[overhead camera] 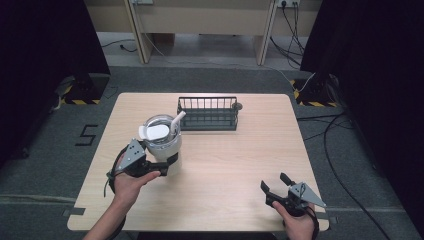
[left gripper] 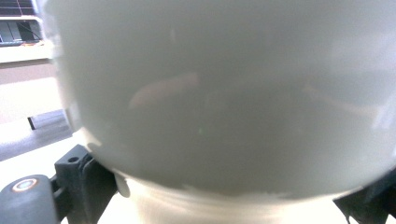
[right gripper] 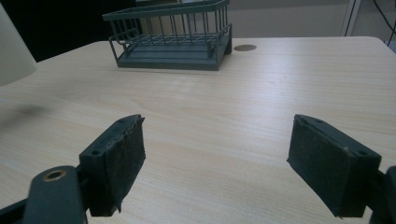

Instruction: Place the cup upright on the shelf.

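Left tool (overhead camera: 167,166) clamps the white tumbler (overhead camera: 165,142) low on its body; lift it upright and slowly, while the right tool (overhead camera: 277,186) rests with jaws apart

1. The bench (overhead camera: 225,165) is pale wood with fine grain lines.
2. The wire basket (overhead camera: 208,114) is dark grey-green.
3. The tumbler (overhead camera: 162,142) is white, with a white straw (overhead camera: 176,121).
4. The right gripper (overhead camera: 279,186) has black fingers (right gripper: 119,163).
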The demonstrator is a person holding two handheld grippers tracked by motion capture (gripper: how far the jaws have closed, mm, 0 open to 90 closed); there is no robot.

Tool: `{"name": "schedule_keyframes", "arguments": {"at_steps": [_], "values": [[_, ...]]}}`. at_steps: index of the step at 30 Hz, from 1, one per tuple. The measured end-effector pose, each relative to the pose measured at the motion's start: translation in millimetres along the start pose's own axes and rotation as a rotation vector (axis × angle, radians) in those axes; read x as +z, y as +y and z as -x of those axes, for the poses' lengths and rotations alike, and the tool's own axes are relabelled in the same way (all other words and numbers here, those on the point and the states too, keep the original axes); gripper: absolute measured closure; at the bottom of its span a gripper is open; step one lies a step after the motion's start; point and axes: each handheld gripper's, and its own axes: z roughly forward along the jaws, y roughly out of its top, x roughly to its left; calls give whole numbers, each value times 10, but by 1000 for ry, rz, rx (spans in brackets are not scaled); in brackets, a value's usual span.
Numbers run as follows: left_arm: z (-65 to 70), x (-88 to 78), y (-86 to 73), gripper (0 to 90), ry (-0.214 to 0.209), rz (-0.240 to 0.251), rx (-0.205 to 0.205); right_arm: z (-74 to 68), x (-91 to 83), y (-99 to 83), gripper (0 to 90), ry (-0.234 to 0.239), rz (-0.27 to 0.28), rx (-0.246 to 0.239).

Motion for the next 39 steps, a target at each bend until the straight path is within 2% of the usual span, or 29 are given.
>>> {"name": "schedule_keyframes", "arguments": {"at_steps": [18,31,39], "values": [[-143,331,187,87,10,0,-4,-2,1,-3,186,-5,4,0],[-274,555,440,87,27,25,5,-7,-6,10,185,-11,10,-41],[-335,687,537,87,33,27,6,-43,14,19,118,-2,4,-76]]}}
